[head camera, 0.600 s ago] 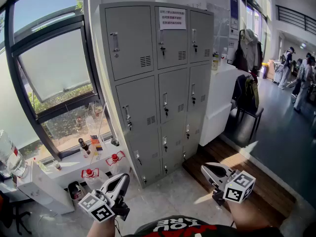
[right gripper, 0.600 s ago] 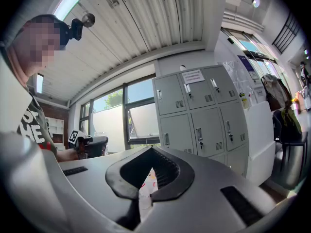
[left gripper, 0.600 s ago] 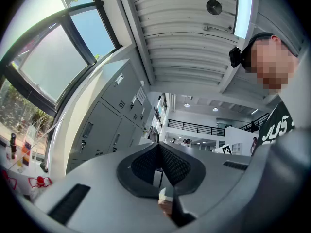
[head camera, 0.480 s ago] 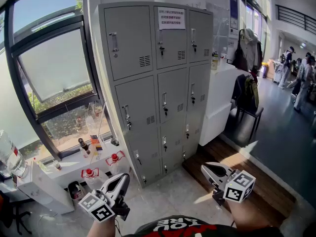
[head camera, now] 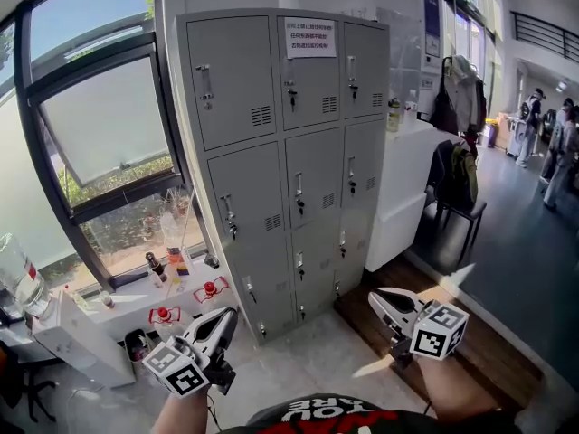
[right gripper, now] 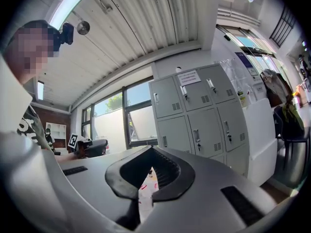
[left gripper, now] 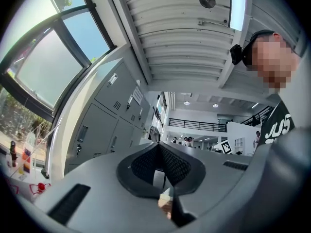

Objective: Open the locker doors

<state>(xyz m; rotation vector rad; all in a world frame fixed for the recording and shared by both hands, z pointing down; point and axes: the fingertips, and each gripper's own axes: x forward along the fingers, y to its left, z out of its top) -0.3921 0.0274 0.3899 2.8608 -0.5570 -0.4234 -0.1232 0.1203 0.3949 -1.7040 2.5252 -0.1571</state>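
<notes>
Head view gives me a pale tiled floor (head camera: pixel 317 355) underfoot, turning to wood and then dark flooring on the right. A big window (head camera: pixel 99 125) fills the left side, with bottles (head camera: pixel 154 268) on the ledge below it. The grey locker bank (head camera: pixel 289 152) stands straight ahead, three columns wide, every door shut, with a paper notice (head camera: pixel 310 37) on the top middle door. A white counter (head camera: pixel 407 179) touches its right side, a chair (head camera: pixel 457 215) draped with coats stands just beyond that, and people (head camera: pixel 543 125) are well off down the hall. Compared with half a second ago my viewpoint has swung slightly: the lockers sit a touch lower and further left in frame, and both grippers have risen a little, but no door has changed. The left gripper (head camera: pixel 231 315) and the right gripper (head camera: pixel 375 297) hang low in front of me, aimed up at the lockers and well apart from them, touching no handle. Left gripper view looks up at the ceiling, with the lockers off to the left; its jaws are pressed together at the tips with nothing between them. Right gripper view has the lockers above and to the right of its jaws, the window to their left; those jaws are also closed and empty.
</notes>
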